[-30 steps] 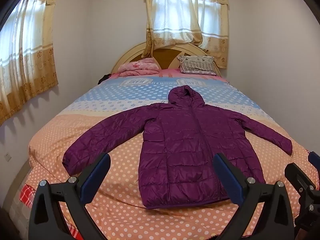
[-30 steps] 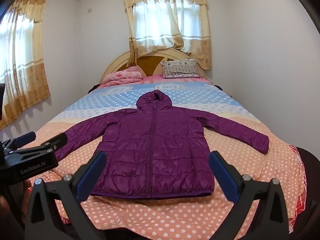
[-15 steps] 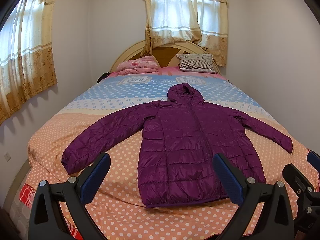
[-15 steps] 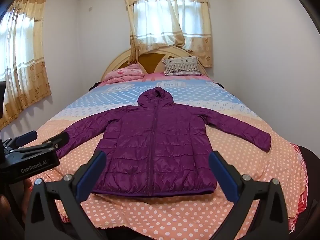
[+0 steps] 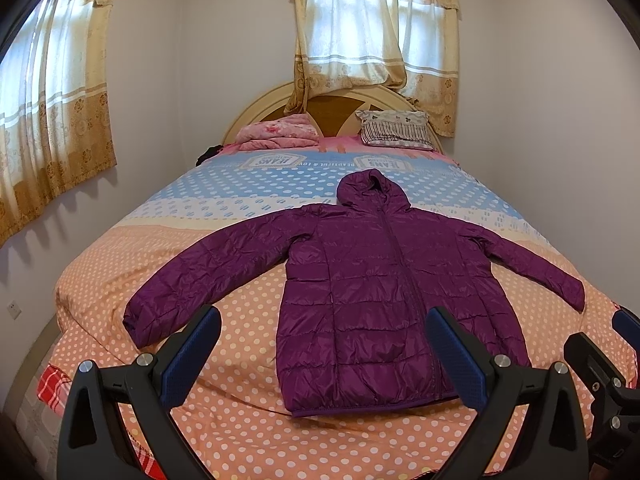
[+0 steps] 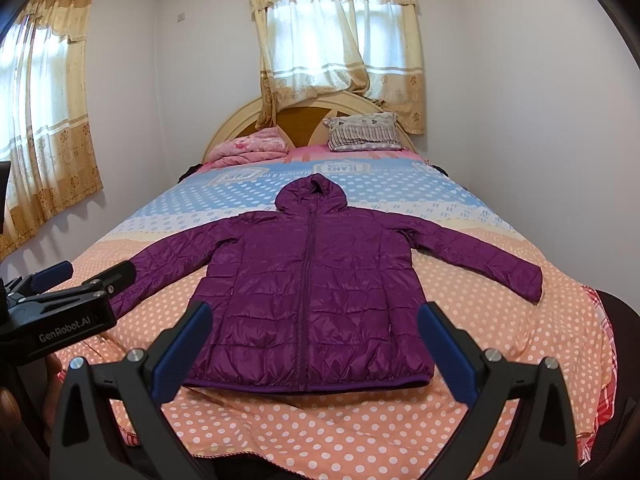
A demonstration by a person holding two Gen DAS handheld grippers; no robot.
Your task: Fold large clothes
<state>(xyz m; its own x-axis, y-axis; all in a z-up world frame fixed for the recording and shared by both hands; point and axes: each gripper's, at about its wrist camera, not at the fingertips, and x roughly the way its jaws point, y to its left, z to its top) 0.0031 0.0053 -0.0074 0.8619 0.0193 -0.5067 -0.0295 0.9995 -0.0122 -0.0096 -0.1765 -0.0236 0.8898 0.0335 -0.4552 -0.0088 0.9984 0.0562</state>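
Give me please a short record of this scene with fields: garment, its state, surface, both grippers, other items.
garment: purple hooded jacket
state: lying flat, zipped, both sleeves spread out, hood toward the headboard, not yet folded
surface: bed with dotted cover
left gripper: jaws open, holding nothing, short of the hem
right gripper: jaws open, holding nothing, short of the hem
other items: pink blanket and striped pillow at the headboard

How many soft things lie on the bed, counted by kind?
Purple quilted hooded jacket: 1
Striped grey pillow: 1
Folded pink blanket: 1
Total: 3
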